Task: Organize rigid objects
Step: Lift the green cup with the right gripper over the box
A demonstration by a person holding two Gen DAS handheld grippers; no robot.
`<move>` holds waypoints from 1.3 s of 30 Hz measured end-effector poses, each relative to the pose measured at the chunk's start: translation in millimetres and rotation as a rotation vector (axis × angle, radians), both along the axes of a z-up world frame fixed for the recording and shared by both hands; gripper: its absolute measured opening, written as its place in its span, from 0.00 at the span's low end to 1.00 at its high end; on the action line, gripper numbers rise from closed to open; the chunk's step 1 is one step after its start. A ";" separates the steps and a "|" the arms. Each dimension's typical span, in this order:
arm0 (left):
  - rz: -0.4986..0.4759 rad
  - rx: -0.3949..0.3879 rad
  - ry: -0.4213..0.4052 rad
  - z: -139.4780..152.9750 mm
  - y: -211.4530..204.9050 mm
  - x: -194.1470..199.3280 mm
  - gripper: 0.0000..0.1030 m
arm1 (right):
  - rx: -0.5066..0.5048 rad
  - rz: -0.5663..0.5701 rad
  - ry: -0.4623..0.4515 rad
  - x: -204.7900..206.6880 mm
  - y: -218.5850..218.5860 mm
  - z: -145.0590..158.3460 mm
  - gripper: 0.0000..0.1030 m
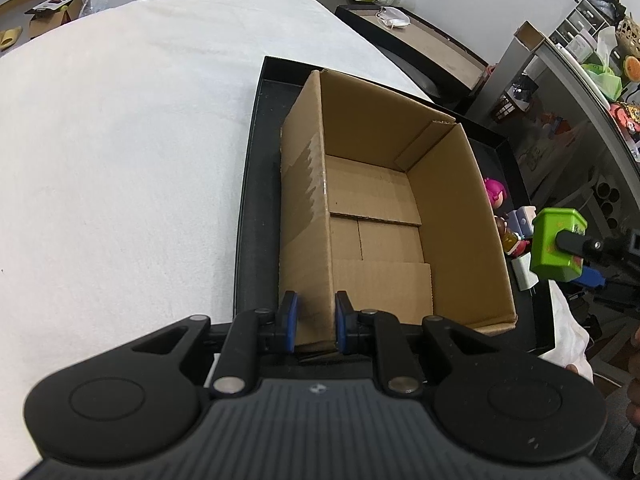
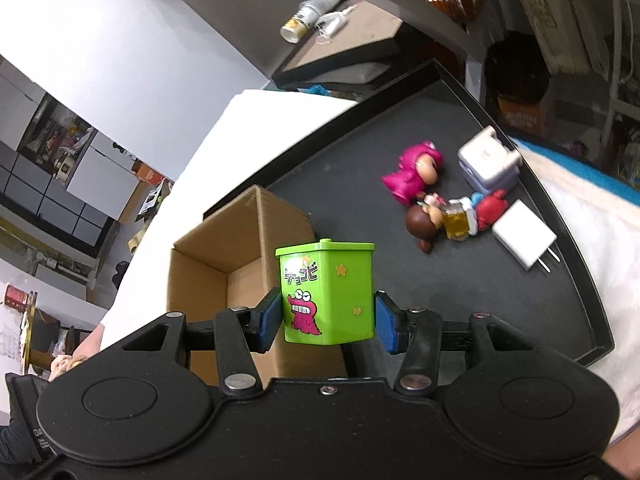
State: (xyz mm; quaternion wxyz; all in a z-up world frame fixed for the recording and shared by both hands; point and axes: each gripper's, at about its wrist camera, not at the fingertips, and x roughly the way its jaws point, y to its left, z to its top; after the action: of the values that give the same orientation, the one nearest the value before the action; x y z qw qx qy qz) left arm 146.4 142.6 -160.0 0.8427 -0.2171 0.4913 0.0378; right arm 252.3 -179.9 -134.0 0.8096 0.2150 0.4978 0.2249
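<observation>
Lying across everything, a white-covered surface (image 1: 120, 140), filling the left wrist view from nine to twelve o'clock. Resting on it, a shallow black tray (image 1: 256, 128), apparently serving as the sorting area. Standing inside the tray, an open cardboard box (image 1: 380, 208), empty, flaps folded flat on its floor, likely waiting to receive the small things.

Clamping the box's near wall at six o'clock in the left wrist view, the left gripper (image 1: 315, 322), jaws nearly closed, one blue pad inside the wall and one outside, seemingly steadying the box against sliding.

Gripping a green toy bin (image 2: 329, 294) by its two sides, the right gripper (image 2: 326, 322), jaws closed on it, holding it upright and clear of the tray, just right of the box's opening in the right wrist view; probably carrying it toward the box.

Lying loose on the tray floor at two o'clock in the right wrist view, well apart from the bin: a white charger plug (image 2: 524, 240), a pale toy chair (image 2: 490, 160), a pink figurine (image 2: 408, 172), a brown-haired figurine (image 2: 428, 220) holding a yellow cup, touching a red toy (image 2: 490, 210). Likely waiting to be sorted.
</observation>
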 end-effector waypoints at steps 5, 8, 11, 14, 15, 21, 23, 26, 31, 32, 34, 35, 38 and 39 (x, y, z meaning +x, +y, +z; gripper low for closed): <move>0.000 -0.005 -0.004 0.3 0.8 -0.4 0.18 | -0.002 0.020 -0.031 2.9 12.3 13.5 0.46; 0.000 -0.009 -0.006 -0.4 1.9 -0.1 0.18 | -0.007 0.037 -0.047 4.9 22.1 20.2 0.46; 0.002 -0.016 -0.009 -1.1 3.0 -0.7 0.18 | -0.014 0.052 -0.056 4.9 32.1 25.0 0.46; 0.001 -0.018 -0.011 -1.3 3.5 -0.9 0.18 | -0.026 0.067 -0.064 5.7 42.3 27.5 0.46; 0.000 -0.019 -0.012 -1.3 3.7 -0.9 0.18 | -0.032 0.073 -0.068 5.9 46.2 28.2 0.46; -0.002 -0.031 -0.020 -2.3 6.1 -2.3 0.18 | -0.062 0.110 -0.090 6.0 67.9 33.0 0.46; -0.001 -0.034 -0.022 -3.0 7.1 -2.7 0.18 | -0.072 0.119 -0.094 6.7 75.4 33.6 0.46; -0.002 -0.039 -0.024 -3.7 8.1 -2.8 0.18 | -0.088 0.128 -0.100 8.1 85.4 33.6 0.46; -0.001 -0.047 -0.026 -5.0 10.2 -2.7 0.18 | -0.120 0.131 -0.100 10.1 101.3 28.9 0.46; -0.001 -0.050 -0.027 -5.2 10.6 -2.6 0.18 | -0.126 0.131 -0.099 11.0 104.5 27.4 0.46; -0.002 -0.052 -0.028 -5.4 10.7 -2.4 0.18 | -0.133 0.138 -0.096 12.0 111.4 24.8 0.46; -0.002 -0.052 -0.028 -5.6 10.8 -2.8 0.18 | -0.139 0.142 -0.095 12.6 115.7 23.4 0.46; -0.003 -0.055 -0.030 -6.0 11.2 -3.1 0.18 | -0.163 0.153 -0.096 14.6 128.1 19.6 0.46; -0.003 -0.056 -0.030 -6.2 11.7 -3.0 0.18 | -0.166 0.156 -0.093 15.6 132.7 18.4 0.46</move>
State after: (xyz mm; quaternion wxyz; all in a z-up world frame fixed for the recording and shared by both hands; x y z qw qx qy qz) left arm 143.4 154.3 -166.2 0.8435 -0.2405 0.4799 0.0193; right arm 267.9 -47.2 -115.7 0.8269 0.0969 0.4918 0.2550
